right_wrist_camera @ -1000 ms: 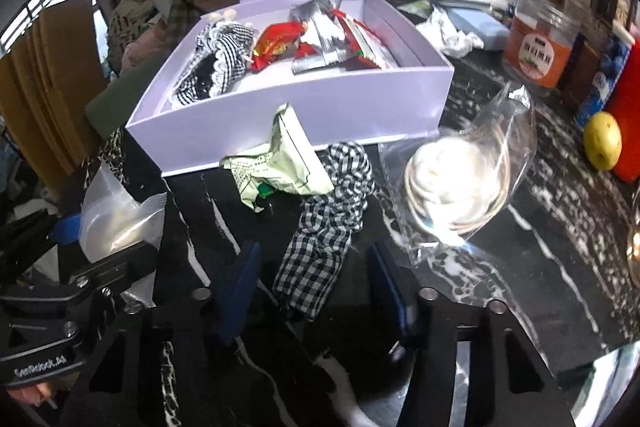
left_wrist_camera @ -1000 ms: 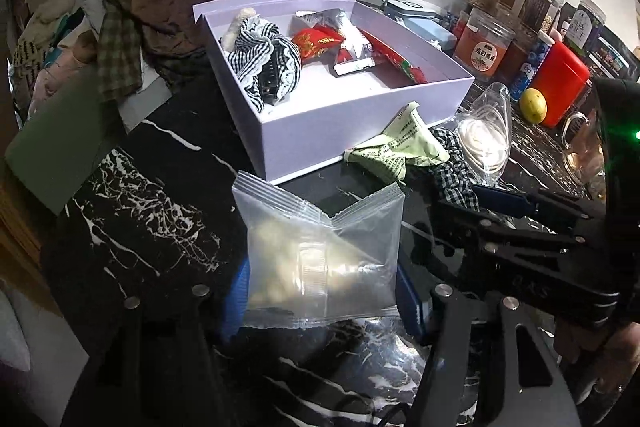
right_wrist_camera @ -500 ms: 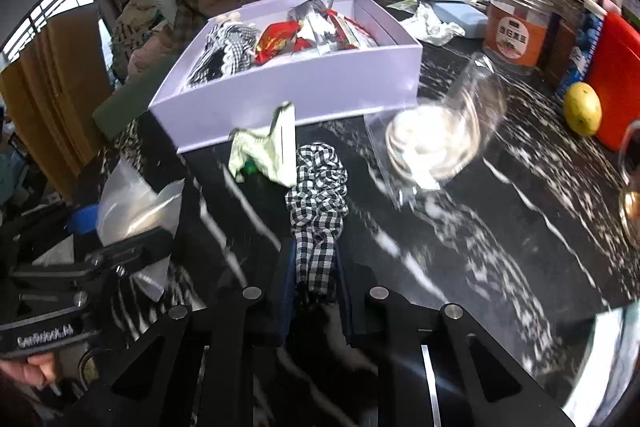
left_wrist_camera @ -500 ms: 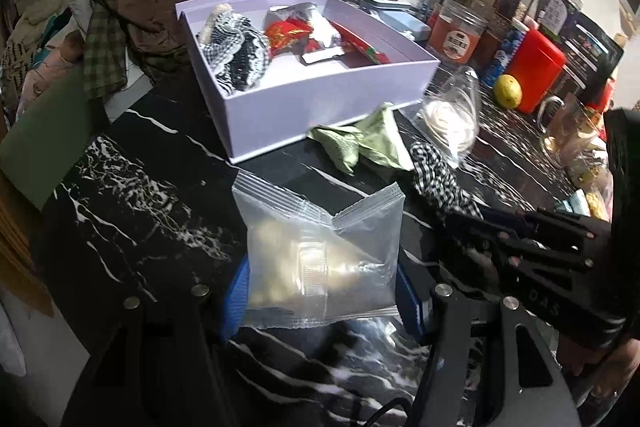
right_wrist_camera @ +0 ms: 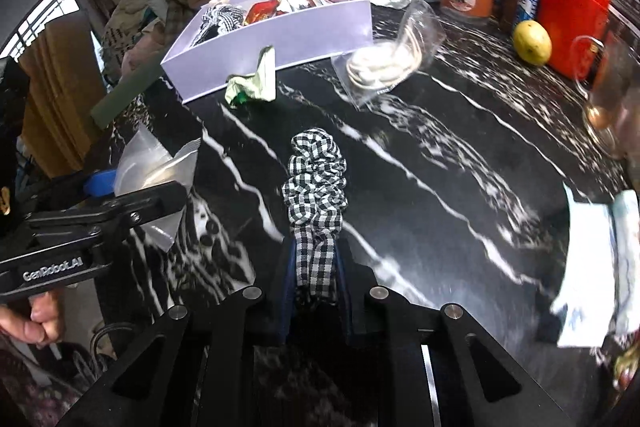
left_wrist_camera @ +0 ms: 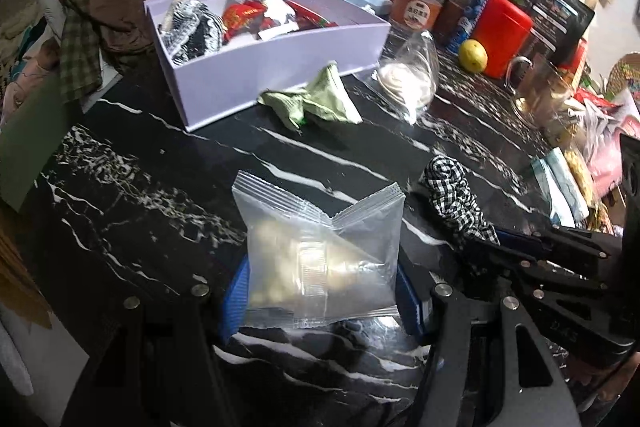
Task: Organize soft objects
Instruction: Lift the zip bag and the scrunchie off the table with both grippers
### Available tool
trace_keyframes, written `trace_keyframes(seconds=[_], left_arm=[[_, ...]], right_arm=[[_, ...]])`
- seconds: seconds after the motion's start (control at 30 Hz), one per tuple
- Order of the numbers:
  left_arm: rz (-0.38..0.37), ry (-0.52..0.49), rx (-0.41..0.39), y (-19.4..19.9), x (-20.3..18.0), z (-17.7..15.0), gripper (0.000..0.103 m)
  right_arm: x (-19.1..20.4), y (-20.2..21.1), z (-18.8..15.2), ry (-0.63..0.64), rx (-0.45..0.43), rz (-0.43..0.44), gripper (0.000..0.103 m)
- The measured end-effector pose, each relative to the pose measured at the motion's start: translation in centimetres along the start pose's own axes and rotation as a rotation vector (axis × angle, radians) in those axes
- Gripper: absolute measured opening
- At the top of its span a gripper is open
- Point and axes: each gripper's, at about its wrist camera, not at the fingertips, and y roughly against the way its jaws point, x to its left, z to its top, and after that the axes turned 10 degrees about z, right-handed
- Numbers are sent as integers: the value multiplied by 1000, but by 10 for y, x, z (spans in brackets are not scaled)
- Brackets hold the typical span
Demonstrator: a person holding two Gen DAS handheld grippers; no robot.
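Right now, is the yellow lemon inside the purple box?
No, the lemon sits on the black table beside the red container, outside the purple box.

glossy black marble-look table [right_wrist_camera: 460, 155]; soft checked cloth scrunchie [right_wrist_camera: 316, 187]; clear shiny plastic pouch [left_wrist_camera: 320, 251]; matt lilac box [left_wrist_camera: 280, 67].

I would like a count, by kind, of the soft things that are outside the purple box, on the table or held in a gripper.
Clear plastic packets: 2, one in the left gripper, one by the box
Checked fabric scrunchie: 1, in the right gripper
Green crumpled wrapper: 1
Total: 4
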Motion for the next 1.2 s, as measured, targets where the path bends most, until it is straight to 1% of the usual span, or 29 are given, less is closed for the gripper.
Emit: trace_keyframes(seconds=[0.13, 0.2, 0.23, 0.27, 0.3, 0.37, 0.5, 0.6, 0.63, 0.67, 0.7, 0.73, 0.9, 1.03, 1.2], left_arm=[[-8, -3, 20, -4, -1, -3, 62], [-1, -6, 17, -5, -1, -4, 62], [4, -7, 16, -5, -1, -4, 62], [5, -7, 15, -5, -1, -5, 62], [6, -5, 14, -4, 0, -5, 62], [7, -3, 11, -4, 1, -6, 62], [8, 0, 7, -4, 2, -6, 62], [10, -5, 3, -4, 1, -6, 62], [10, -6, 2, -5, 1, -6, 62], [9, -8, 1, -5, 1, -6, 62], [8, -8, 1, -5, 1, -6, 62], [7, -8, 1, -5, 1, -6, 62], [-6, -18, -15, 1, -1, -4, 62], [-13, -32, -39, 9, -4, -2, 62], [-21, -45, -69, 20, -7, 3, 62]], right_arm=[[3, 3, -3, 1, -11, -4, 20], [5, 1, -1, 10, -14, -14, 29], [6, 1, 0, 12, -14, -21, 37], [7, -1, 1, 15, -15, -26, 41], [8, -3, 3, 18, -16, -25, 41], [10, -6, 5, 25, -12, -28, 41], [12, -15, 9, 28, -2, -66, 41], [13, -15, 8, 34, -14, -80, 41], [14, -16, 8, 41, -17, -85, 39], [15, -16, 7, 54, -22, -93, 26], [16, -16, 6, 70, -24, -104, 21], [17, -16, 6, 82, -26, -115, 21], [14, -13, 4, 65, -26, -83, 20], [13, -6, 0, 36, -43, -28, 20], [20, 5, -3, 36, -66, -6, 20]])
